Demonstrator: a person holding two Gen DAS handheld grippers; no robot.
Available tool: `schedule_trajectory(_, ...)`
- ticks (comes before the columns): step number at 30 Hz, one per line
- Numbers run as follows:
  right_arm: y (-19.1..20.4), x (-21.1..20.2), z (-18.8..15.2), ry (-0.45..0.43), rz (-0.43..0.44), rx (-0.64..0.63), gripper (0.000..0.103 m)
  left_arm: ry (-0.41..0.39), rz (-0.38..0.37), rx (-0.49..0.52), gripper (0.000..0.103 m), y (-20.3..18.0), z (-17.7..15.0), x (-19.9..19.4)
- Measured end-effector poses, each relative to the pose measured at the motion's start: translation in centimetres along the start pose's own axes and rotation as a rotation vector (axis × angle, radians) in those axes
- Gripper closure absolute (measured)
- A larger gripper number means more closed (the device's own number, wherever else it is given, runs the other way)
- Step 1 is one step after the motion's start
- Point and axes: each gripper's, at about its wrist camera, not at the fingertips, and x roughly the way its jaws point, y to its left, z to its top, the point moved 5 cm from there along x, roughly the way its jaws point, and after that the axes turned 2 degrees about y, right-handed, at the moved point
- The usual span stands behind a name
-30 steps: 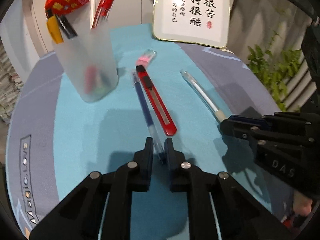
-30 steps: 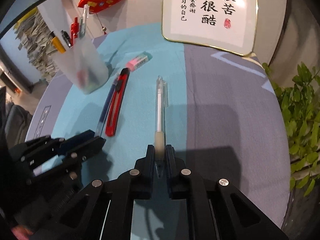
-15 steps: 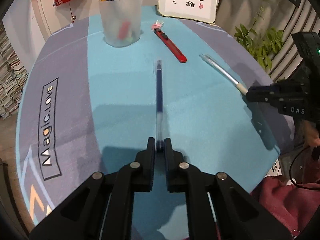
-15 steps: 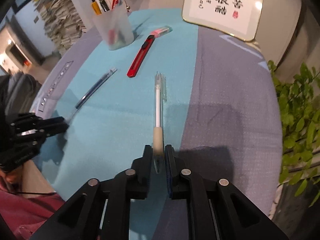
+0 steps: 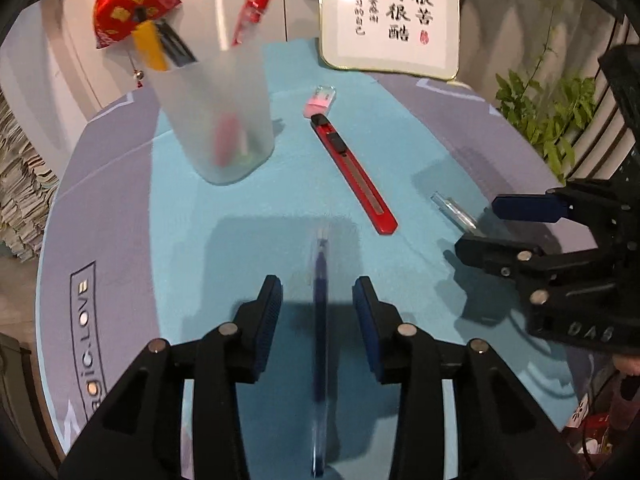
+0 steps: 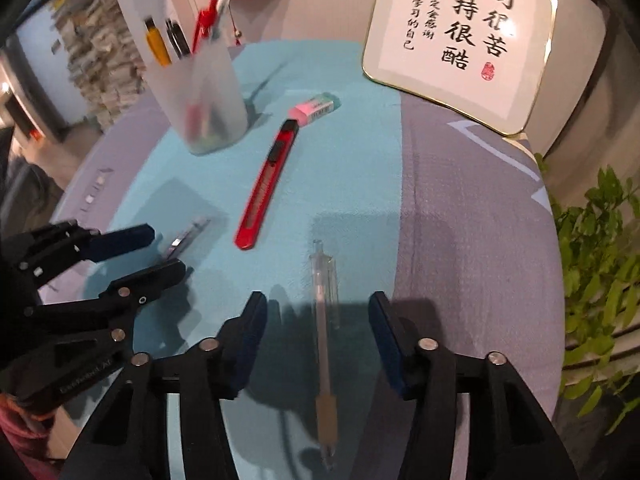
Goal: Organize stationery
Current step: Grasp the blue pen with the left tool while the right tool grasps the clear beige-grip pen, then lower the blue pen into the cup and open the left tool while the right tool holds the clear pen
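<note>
Left gripper (image 5: 317,290) fingers are opening around the blue pen (image 5: 320,320), untouched; only the right view shows the right gripper (image 6: 318,306) fingers opening about the clear pen (image 6: 324,320) at 6 o'clock.

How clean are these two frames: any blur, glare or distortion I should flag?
Left wrist view: the blue pen and frosted cup are motion-smeared, with strong fisheye bending at the edges. Right wrist view: the clear pen is softly blurred, and glare spots sit on the framed calligraphy.

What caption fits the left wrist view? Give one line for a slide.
Left gripper opening around a blue pen, beside a red utility knife and frosted pen cup.
</note>
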Motion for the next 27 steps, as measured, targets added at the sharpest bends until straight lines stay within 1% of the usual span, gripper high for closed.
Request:
schedule_trajectory(2, 0.3, 0.9, 0.2, 0.024, -0.005, -0.020, 0.060, -0.007, -0.002, 0.007, 0.069, -0.2, 0.3, 0.1)
schedule_trajectory(3, 0.3, 0.9, 0.3, 0.013, -0.022, -0.032, 0.068, -0.009, -0.005, 0.011, 0.074, -0.3, 0.6, 0.2)
schedule_trajectory(4, 0.3, 1.0, 0.4, 0.012, -0.038, -0.043, 0.079, -0.010, -0.013, 0.012, 0.086, -0.4, 0.7, 0.2)
schedule_trajectory(5, 0.4, 1.0, 0.5, 0.014, -0.031, -0.043, 0.087, -0.007, -0.015, 0.011, 0.093, -0.4, 0.8, 0.2)
schedule_trajectory(7, 0.2, 0.9, 0.5, 0.026, -0.009, -0.008, 0.087, 0.004, -0.019, 0.009, 0.093, -0.5, 0.8, 0.0)
schedule_trajectory(9, 0.0, 0.1, 0.4, 0.004, 0.014, 0.022, 0.087, -0.036, -0.029, 0.006, 0.093, -0.6, 0.7, -1.5)
schedule_trajectory(13, -0.1, -2.6, 0.6, -0.094, 0.020, 0.075, 0.087, -0.155, -0.067, -0.013, 0.093, -0.3, 0.9, -5.9)
schedule_trajectory(16, 1.0, -4.9, 0.5, -0.185, 0.030, 0.107, 0.087, -0.214, -0.088, -0.026, 0.093, 0.0, 0.8, -8.5)
schedule_trajectory(17, 1.5, -5.7, 0.2, -0.219, 0.042, 0.118, 0.087, -0.228, -0.091, -0.027, 0.093, 0.1, 0.8, -9.2)
schedule_trajectory(20, 2.2, -6.9, -0.2, -0.273, 0.070, 0.147, 0.087, -0.259, -0.096, -0.026, 0.093, 0.1, 0.8, -10.8)
schedule_trajectory(24, 3.1, -8.0, 0.0, -0.310, 0.065, 0.125, 0.087, -0.291, -0.071, -0.032, 0.093, 0.1, 1.5, -11.8)
schedule_trajectory(27, 3.0, -8.4, -0.4, -0.318, 0.077, 0.114, 0.087, -0.310, -0.065, -0.044, 0.093, 0.1, 1.8, -12.5)
